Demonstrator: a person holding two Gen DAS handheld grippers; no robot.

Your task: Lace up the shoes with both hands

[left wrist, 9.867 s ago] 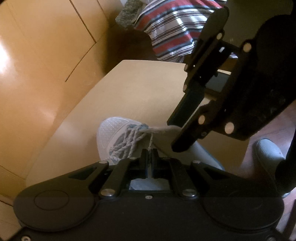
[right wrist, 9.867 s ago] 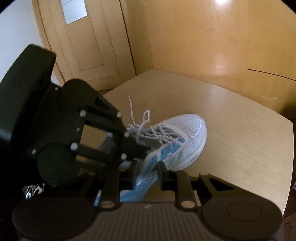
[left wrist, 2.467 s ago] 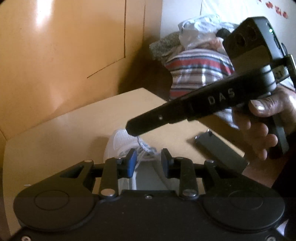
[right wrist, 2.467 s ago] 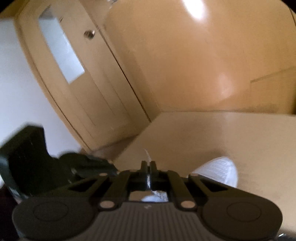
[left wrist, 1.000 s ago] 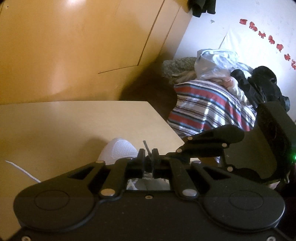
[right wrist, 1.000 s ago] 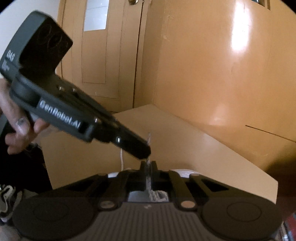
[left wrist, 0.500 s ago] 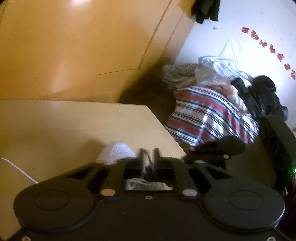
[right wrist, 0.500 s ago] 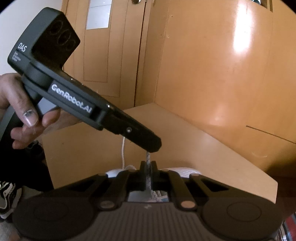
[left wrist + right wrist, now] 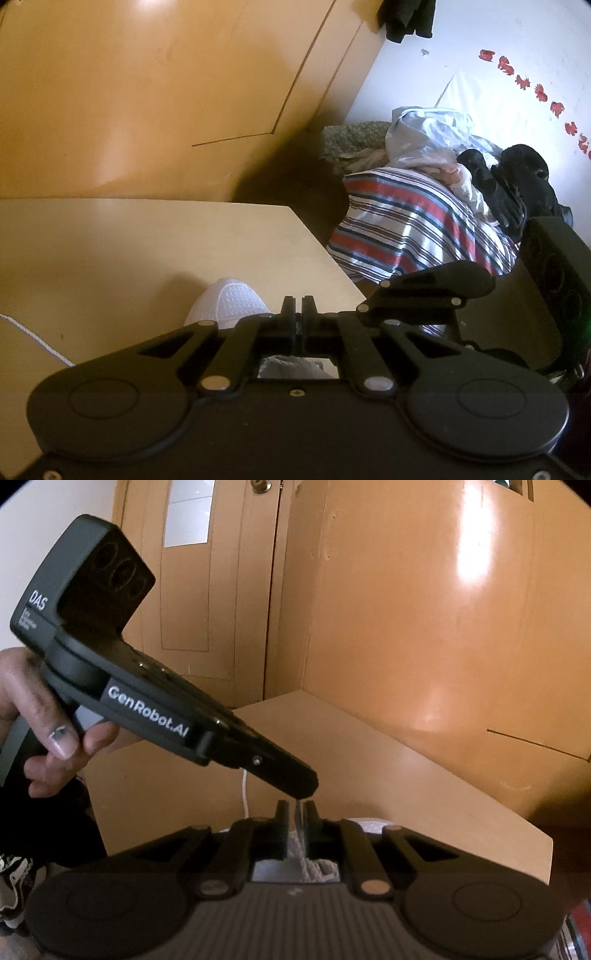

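A white mesh shoe [image 9: 231, 301] lies on the beige table [image 9: 147, 251], only its toe showing above my left gripper [image 9: 298, 308]. That gripper's fingers are pressed together. In the right wrist view my right gripper [image 9: 295, 810] is shut on a white-grey shoelace [image 9: 298, 843] that rises from the shoe between its fingers. The left gripper [image 9: 304, 788], held by a hand [image 9: 55, 738], has its closed tip right above those fingers, where the lace ends. Another lace strand [image 9: 243, 788] hangs behind it. The right gripper's linkage [image 9: 432, 288] sits just right of the left fingers.
A loose lace end [image 9: 33, 339] trails over the table at the left. The table's corner [image 9: 354, 291] is close to the shoe. Beyond it are a striped blanket [image 9: 406, 229], piled clothes, orange wardrobe panels [image 9: 147, 92] and a door [image 9: 207, 590].
The lace tip that stuck up above the left fingers a second ago no longer shows. In the right wrist view the left gripper has slid right until its tip is over the right fingers.
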